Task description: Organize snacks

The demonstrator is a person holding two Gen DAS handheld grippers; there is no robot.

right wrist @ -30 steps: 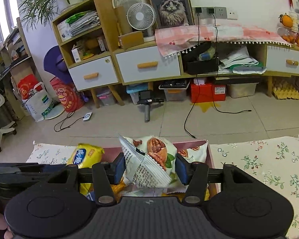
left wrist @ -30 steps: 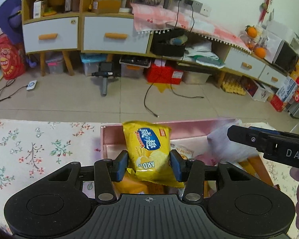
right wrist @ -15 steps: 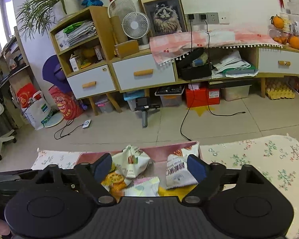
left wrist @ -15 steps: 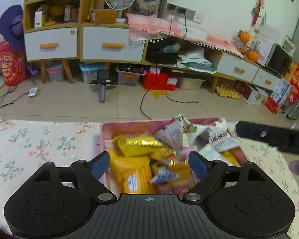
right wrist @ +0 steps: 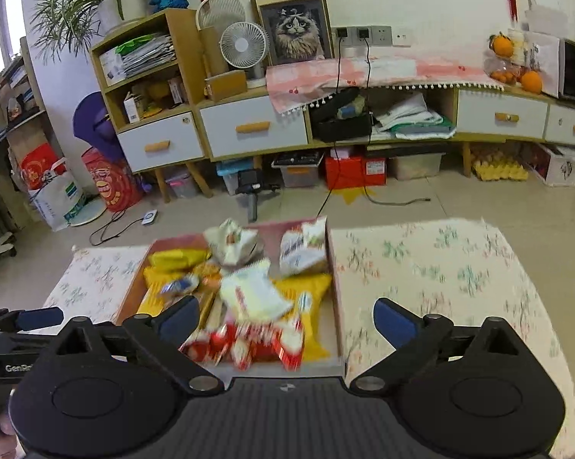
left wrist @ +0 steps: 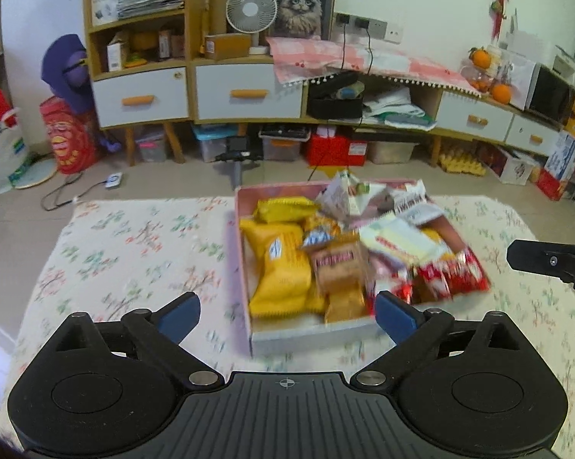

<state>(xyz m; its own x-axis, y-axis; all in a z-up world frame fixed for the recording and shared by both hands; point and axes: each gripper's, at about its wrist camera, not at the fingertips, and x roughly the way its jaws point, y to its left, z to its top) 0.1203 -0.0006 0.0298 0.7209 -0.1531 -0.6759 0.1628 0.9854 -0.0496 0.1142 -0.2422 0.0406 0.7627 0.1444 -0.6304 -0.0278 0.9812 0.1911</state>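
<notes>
On the table with the flowered cloth point(left wrist: 142, 244) stood a pink box point(left wrist: 238, 267), and all the snacks lay inside it in a loose pile. In the left wrist view a big yellow bag point(left wrist: 280, 267) lay along the left wall of the box, a smaller yellow pack point(left wrist: 283, 208) behind it, a brown packet point(left wrist: 339, 271) in the middle, and a row of red wrappers point(left wrist: 452, 275) at the right side. White bags point(left wrist: 345, 199) leaned at the far end — their print was too blurred to read.

The left claw point(left wrist: 287, 315) hung above the near edge of the box; its jaws were opening wide, with nothing between the blue pads. The right claw point(right wrist: 285, 319) hung over the box point(right wrist: 335, 287) too, and its jaws were opening as well — empty, the red wrappers point(right wrist: 249, 344) and a white packet point(right wrist: 253, 294) lying below them, not touched. A tip of the right claw showed at the right border of the left view, apart from the snacks. The cloth beside the box point(right wrist: 440, 264) was bare.
</notes>
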